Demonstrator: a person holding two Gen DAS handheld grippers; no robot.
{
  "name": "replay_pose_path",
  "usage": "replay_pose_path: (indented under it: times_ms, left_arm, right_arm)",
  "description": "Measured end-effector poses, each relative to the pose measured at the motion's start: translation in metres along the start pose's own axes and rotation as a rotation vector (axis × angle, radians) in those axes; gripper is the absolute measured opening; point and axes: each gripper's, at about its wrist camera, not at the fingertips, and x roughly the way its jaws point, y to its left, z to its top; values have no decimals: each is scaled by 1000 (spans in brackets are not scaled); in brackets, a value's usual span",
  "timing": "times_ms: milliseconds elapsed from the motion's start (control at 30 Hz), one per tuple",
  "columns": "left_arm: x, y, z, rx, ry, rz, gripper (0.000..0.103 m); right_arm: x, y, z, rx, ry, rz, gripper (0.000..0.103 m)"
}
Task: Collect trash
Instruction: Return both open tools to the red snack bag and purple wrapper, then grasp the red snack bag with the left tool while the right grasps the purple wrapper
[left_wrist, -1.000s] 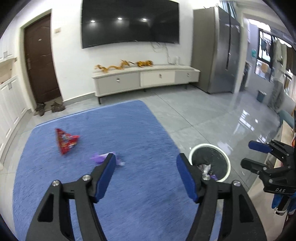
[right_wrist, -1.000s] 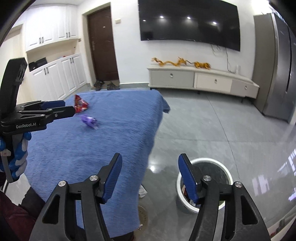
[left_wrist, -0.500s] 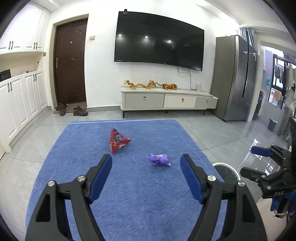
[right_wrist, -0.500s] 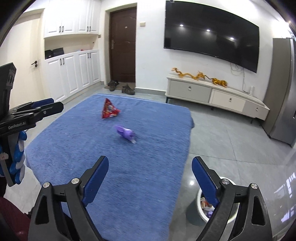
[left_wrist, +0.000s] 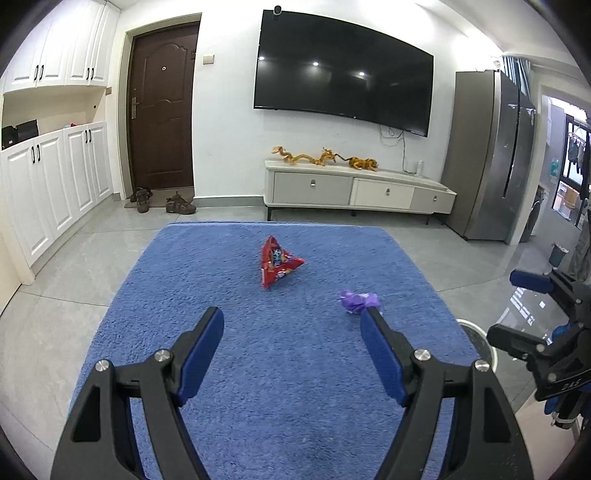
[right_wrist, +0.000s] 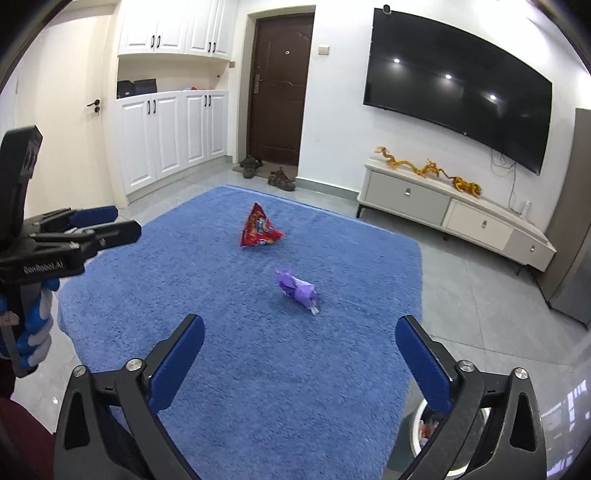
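Nearest the viewer, the left gripper (left_wrist: 291, 326) stood with its fingers (left_wrist: 201, 354) well apart and nothing between them. The right gripper (right_wrist: 299, 341) had its fingers (right_wrist: 177, 363) spread wider and in the act of opening, likewise empty. Both pointed down at a slant over the blue rug (right_wrist: 258, 369).

Beside the rug's right edge, low under the right gripper, sat the white bin (right_wrist: 419, 428); it seemed to hold some scraps already, though only a sliver of its inside showed.

Further out on the rug lay the purple wrapper (right_wrist: 297, 290), crumpled, its long axis slanting across the right gripper's line of approach. It was the closer piece, and probably the step in hand. A good grasp would close across the bunched middle rather than the twisted tail, with the tips sunk slightly into the pile so the thin film could not slip beneath.

Beyond it, apart from the purple piece, stood the red snack packet (right_wrist: 260, 229), puffed into a pyramid. Pinching an upper edge would likely serve better than squeezing its hollow body.
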Motion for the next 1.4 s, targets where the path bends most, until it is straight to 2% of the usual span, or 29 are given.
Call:
replay_pose_path:
  times_ms: [367, 567, 767, 900, 1067, 1167, 1400]
  left_arm:
    - [56, 17, -2, -23, 106, 4, 75]
    - [97, 36, 0, -65, 161, -38, 75]
    - [149, 45, 19, -86, 186, -81, 75]
    - [188, 48, 35, -76, 204, -103, 75]
    - [239, 45, 48, -39, 242, -89, 75]
    - [256, 40, 52, -14, 249, -81, 75]
    - [295, 43, 56, -25, 288, -82, 75]
  right_arm:
    - [50, -1, 2, 18, 61, 86, 103]
    - [83, -6, 1, -17, 120, 128, 103]
    - [125, -12, 5, -38, 166, 175, 103]
    - [153, -17, 10, -34, 185, 203, 93]
    - [184, -19, 16, -51, 223, 225, 88]
    - [195, -17, 19, -67, 237, 239, 87]
    - [223, -21, 17, -49, 284, 246, 72]
